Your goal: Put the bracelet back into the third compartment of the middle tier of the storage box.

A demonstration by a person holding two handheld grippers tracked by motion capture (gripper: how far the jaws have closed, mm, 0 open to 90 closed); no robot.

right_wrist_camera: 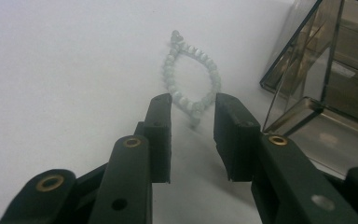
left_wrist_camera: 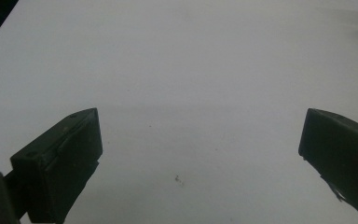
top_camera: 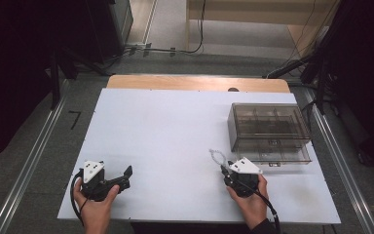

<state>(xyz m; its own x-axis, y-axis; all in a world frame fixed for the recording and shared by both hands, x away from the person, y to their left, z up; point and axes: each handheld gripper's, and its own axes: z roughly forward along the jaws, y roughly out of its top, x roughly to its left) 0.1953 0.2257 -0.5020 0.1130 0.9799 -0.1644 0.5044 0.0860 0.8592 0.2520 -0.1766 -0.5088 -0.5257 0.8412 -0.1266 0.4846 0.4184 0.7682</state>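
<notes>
At the table's (top_camera: 175, 131) near-right part, just L of the clear box (top_camera: 269, 131), the bead bracelet (right_wrist_camera: 191, 74) lies flat. You've got the R tool (right_wrist_camera: 192, 116) straddling its near end, jaws part-shut w/ beads between, pads not clearly pressing yet, prob. lined up for a pinch & lift toward the box. L tool (left_wrist_camera: 200, 140) is parked wide open over bare table w/ nothing in it, so it's out of the way.
</notes>
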